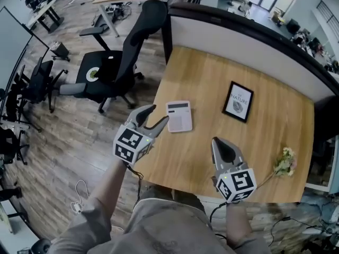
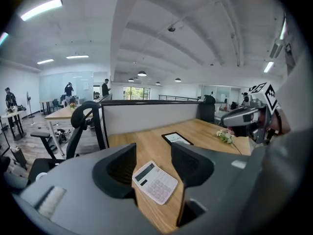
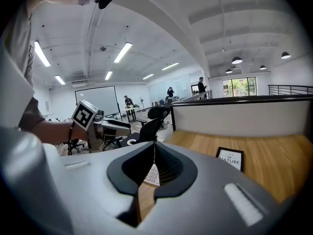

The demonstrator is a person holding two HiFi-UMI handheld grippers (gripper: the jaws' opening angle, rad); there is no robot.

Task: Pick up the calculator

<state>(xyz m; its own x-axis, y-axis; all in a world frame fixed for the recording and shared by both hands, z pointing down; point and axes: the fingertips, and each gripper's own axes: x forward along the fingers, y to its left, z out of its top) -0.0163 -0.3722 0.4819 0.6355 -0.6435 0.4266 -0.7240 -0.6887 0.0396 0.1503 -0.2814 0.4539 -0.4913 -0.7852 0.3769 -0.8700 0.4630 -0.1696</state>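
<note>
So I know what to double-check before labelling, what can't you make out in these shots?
- Calculator key labels: too small in head and left gripper views.
- Calculator in right gripper view: mostly hidden behind the shut right tongs.
- Framed print: fine lines too small to read in every view.
- Flowers: outside right gripper view.

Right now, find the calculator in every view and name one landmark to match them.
Head view: calculator left of centre on the desk, beside the left gripper.
Left gripper view: calculator low centre, between the open jaws.
Right gripper view: only a sliver of the calculator, behind the shut jaws.
Shared landmark: the framed NATURE print.
</note>
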